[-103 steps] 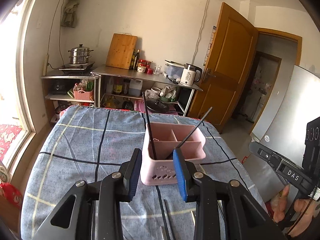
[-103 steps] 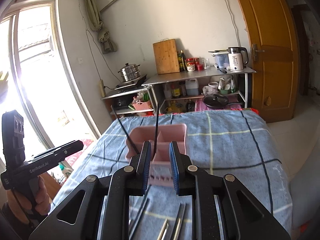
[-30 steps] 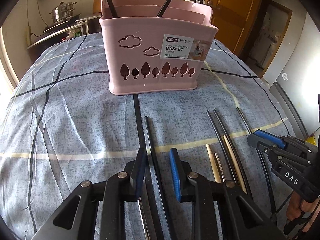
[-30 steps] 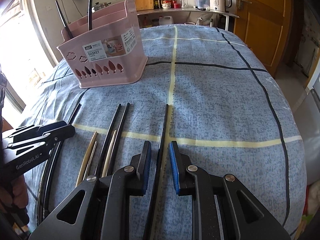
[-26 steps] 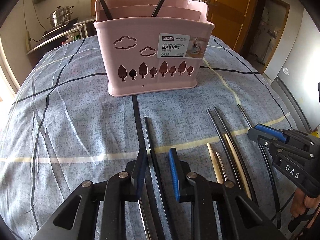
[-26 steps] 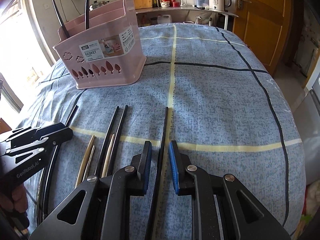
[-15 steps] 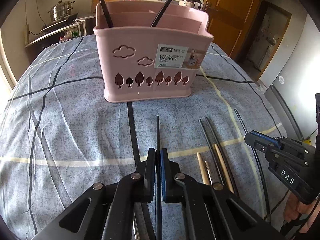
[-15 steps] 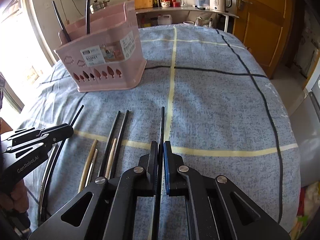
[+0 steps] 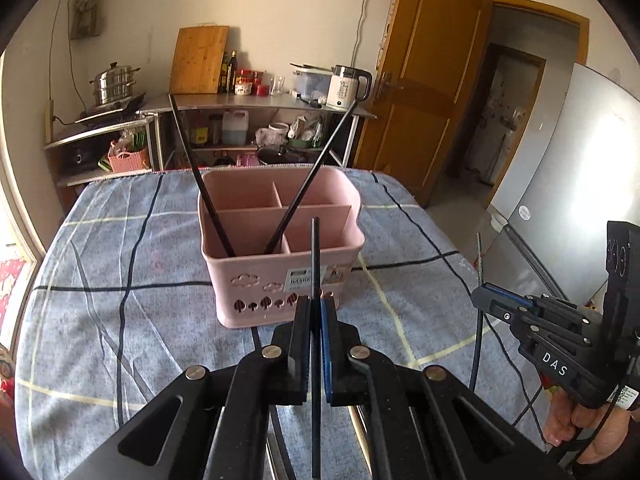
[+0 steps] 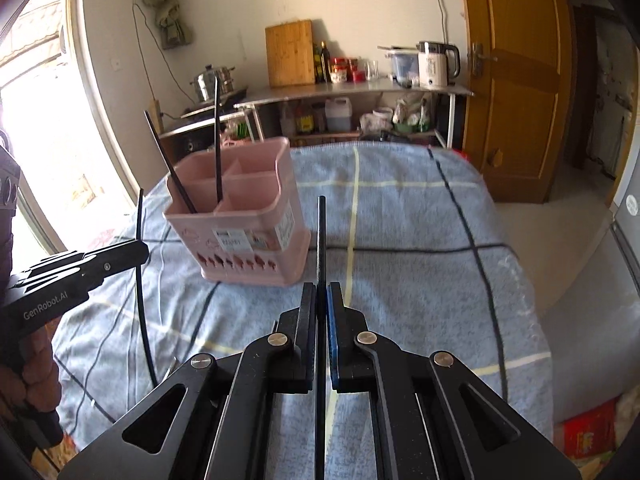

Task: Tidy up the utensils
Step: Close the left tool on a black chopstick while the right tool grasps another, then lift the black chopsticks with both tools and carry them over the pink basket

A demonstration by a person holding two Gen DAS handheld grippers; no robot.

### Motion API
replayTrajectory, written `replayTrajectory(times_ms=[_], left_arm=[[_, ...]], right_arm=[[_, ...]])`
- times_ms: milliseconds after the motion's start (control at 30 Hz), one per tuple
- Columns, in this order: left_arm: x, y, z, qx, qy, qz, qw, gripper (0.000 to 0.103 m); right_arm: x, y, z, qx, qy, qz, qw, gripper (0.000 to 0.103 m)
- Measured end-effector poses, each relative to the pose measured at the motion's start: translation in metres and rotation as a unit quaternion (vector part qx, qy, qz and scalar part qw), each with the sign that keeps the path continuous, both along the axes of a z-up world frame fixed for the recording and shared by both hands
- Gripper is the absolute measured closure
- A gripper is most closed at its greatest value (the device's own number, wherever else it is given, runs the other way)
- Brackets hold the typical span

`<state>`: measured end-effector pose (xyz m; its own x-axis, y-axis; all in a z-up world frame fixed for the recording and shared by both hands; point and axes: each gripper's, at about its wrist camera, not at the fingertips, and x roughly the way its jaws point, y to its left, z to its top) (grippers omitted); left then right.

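A pink divided utensil basket (image 9: 280, 276) stands on the blue checked tablecloth, with two black chopsticks (image 9: 200, 184) leaning in its front compartments. It also shows in the right wrist view (image 10: 248, 240). My left gripper (image 9: 315, 304) is shut on a black chopstick (image 9: 315, 256), held in the air in front of the basket. My right gripper (image 10: 321, 292) is shut on another black chopstick (image 10: 321, 240), raised to the right of the basket. Each gripper shows in the other's view, the right one (image 9: 480, 300) and the left one (image 10: 140, 250).
More utensils lie on the cloth below the grippers, mostly hidden by them. Behind the table stand metal shelves (image 9: 256, 104) with a kettle (image 9: 344, 86), a cutting board and a steamer pot (image 9: 112, 84). A wooden door (image 9: 424, 92) is at the right, a window at the left.
Both grippers closed on a black chopstick lying on the cloth and lifted it; they are now high above the table, looking down on the basket.
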<state>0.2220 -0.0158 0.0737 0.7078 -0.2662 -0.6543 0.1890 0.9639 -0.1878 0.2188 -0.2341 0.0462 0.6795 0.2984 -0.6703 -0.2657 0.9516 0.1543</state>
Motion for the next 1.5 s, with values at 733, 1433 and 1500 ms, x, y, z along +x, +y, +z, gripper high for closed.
replayTrajectory(times_ms=[733, 1433, 1500], left_arm=[[-0.043, 0.016, 0.027, -0.016, -0.027, 0.001, 0.9995, 0.099], [-0.056, 0.040, 0.057, -0.033, -0.022, 0.005, 0.9992, 0.099], [-0.051, 0.046, 0.065, -0.037, -0.028, 0.009, 0.9989, 0.099]], right_arm=[[-0.043, -0.017, 0.033, 0.021, -0.040, -0.010, 0.999, 0.098], [-0.061, -0.016, 0.066, 0.044, -0.070, -0.009, 0.996, 0.098], [-0.055, -0.012, 0.071, 0.055, -0.076, -0.008, 0.996, 0.098]])
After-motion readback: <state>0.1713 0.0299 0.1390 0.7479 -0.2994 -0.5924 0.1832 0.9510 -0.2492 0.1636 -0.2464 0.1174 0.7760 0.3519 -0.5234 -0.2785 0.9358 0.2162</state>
